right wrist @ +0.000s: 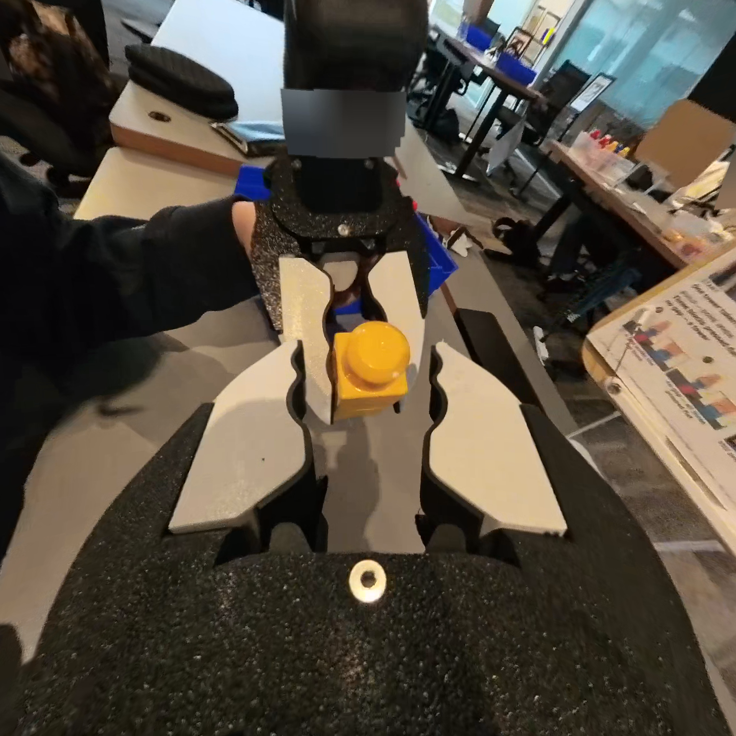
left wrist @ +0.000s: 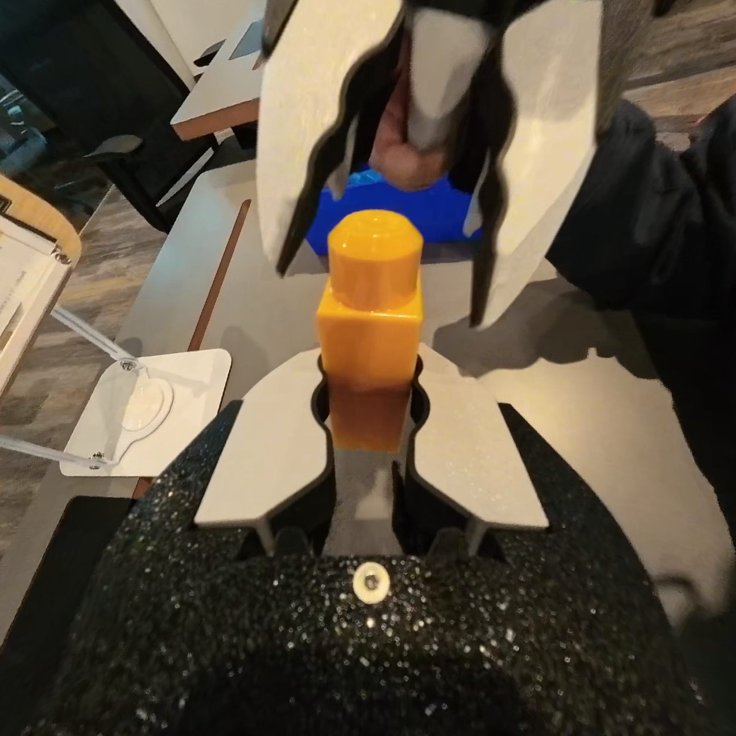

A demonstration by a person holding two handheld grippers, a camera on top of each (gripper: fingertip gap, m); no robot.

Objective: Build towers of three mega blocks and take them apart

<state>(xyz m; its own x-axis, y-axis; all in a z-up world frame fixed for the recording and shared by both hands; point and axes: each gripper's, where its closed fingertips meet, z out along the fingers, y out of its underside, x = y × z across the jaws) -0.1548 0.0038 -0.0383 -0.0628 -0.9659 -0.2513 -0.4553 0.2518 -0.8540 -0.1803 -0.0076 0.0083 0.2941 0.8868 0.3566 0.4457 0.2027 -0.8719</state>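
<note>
The left gripper [left wrist: 370,382] was clamped on the lower body of the orange block [left wrist: 372,318], held above the grey table [left wrist: 557,418], while the right gripper [right wrist: 366,382] stood wide apart and empty just beyond the block's stud, a blue bin [left wrist: 398,215] lying farther behind the block.

Two grippers [right wrist: 364,372], one yellow block [left wrist: 368,350], one blue bin [left wrist: 398,217], one grey table [left wrist: 537,402], one instruction sheet [right wrist: 677,366].
</note>
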